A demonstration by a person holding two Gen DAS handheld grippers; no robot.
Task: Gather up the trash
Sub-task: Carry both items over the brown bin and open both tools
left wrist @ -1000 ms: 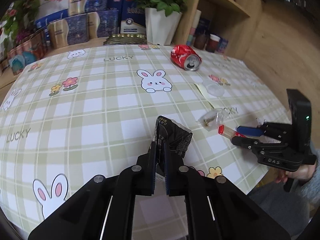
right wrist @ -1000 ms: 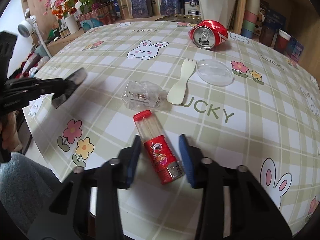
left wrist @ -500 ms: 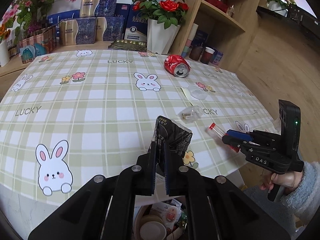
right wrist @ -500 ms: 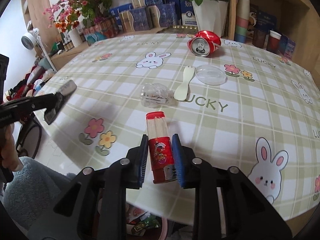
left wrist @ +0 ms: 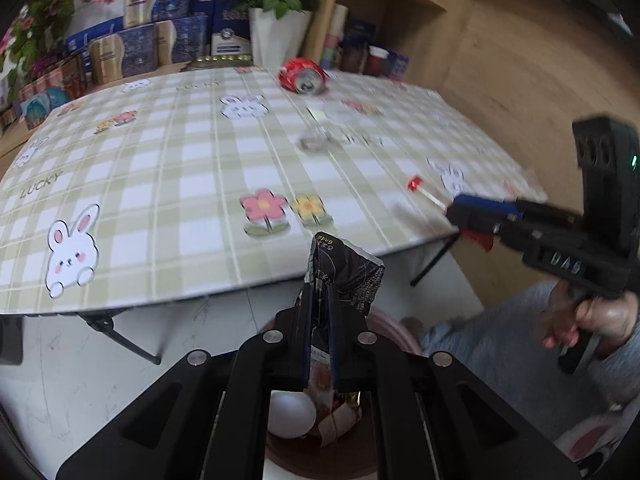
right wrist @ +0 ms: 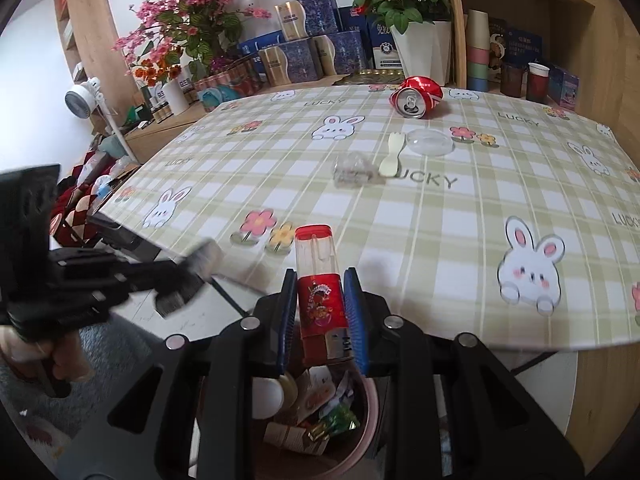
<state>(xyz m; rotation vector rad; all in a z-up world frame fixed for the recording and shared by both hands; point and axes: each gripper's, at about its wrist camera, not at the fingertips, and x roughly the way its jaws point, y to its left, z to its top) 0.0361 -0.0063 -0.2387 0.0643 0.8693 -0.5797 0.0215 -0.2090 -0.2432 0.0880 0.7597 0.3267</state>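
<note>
A table covered in a green-and-white checked cloth printed with rabbits, flowers and the word LUCKY (right wrist: 460, 216) fills most of both views. Below its near edge a round pink-rimmed waste bin (right wrist: 370, 412), already holding wrappers and a white ball-like object, is seen on the floor. Above the bin the left gripper (left wrist: 320, 320) is held with its jaws closed narrowly on a crumpled dark foil wrapper (left wrist: 348, 272), which sticks up between the fingers. The right gripper (right wrist: 320, 312) is likewise held above the bin, its blue-padded jaws clamped on a red-and-clear plastic toothpick dispenser with a red cap (right wrist: 320, 280), clear of the table edge. On the table a crushed red drinks can (right wrist: 417, 95) is seen lying on its side at the far end, well apart from the grippers. Nearer, a round clear plastic lid (right wrist: 430, 142) lies just beside a small cream plastic spork (right wrist: 390, 156), and a crumpled clear plastic wrapper (right wrist: 352, 170) lies near the spork's bowl end.
</note>
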